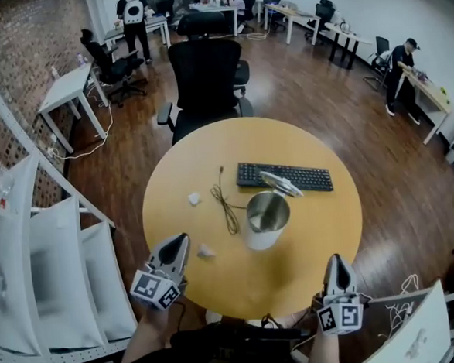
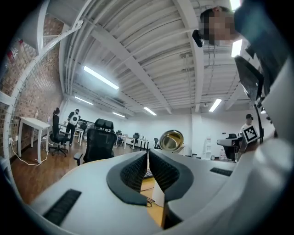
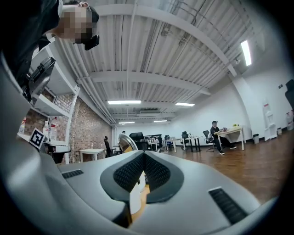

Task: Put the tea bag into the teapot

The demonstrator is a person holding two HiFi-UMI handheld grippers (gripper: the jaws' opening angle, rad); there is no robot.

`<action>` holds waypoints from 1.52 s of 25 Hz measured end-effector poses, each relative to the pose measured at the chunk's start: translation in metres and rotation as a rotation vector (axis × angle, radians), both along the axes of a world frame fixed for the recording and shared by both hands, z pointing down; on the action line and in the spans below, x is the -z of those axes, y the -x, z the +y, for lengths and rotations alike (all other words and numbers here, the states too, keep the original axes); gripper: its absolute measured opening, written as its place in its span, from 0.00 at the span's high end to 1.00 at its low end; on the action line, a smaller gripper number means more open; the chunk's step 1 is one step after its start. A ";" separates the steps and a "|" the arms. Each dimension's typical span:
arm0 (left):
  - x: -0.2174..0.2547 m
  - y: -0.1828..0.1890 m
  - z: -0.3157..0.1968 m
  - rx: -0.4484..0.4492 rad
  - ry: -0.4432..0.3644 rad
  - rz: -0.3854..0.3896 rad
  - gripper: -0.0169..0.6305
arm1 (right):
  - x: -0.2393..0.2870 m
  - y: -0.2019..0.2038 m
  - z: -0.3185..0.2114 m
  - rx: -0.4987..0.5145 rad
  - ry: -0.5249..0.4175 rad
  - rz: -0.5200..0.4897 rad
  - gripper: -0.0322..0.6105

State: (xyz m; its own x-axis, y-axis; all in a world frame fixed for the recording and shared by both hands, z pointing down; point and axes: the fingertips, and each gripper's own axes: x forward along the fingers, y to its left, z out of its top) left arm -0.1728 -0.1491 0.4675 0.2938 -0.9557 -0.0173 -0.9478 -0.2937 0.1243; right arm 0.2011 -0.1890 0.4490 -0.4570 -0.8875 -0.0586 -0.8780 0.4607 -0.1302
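A small white tea bag (image 1: 206, 251) lies on the round yellow wooden worktop (image 1: 295, 265), near its near-left edge and just right of the left tongs (image 1: 180, 240). A second small white packet (image 1: 194, 198) lies farther off to the left; both are too small to show any label. Right of them stands the silver metal teapot (image 1: 265, 215), upright with its hinged lid (image 1: 280, 183) tipped open. A thin dark cable (image 1: 227, 206) runs between the packets and the teapot. A black keyboard (image 1: 284, 177) lies just beyond the teapot, its print unreadable.

The left tongs (image 2: 148, 153) are closed with nothing in them. The right tongs (image 3: 144, 155) are also closed and empty, hovering at the near-right edge (image 1: 337, 259). Each carries a cube with black-and-white square markers. A black office chair (image 1: 204, 77) stands at the far side.
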 end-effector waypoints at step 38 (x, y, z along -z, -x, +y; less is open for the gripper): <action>-0.262 -0.016 -0.027 -0.043 0.733 -0.275 0.64 | -0.084 0.037 0.027 0.034 0.271 0.115 0.94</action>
State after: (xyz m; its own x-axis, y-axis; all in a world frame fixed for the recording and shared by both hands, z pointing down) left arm -0.1566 -0.1762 0.7293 0.2331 -0.6825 0.6927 -0.9623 -0.2645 0.0633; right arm 0.1641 -0.1624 0.5330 -0.4763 -0.8480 0.2326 -0.8789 0.4517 -0.1530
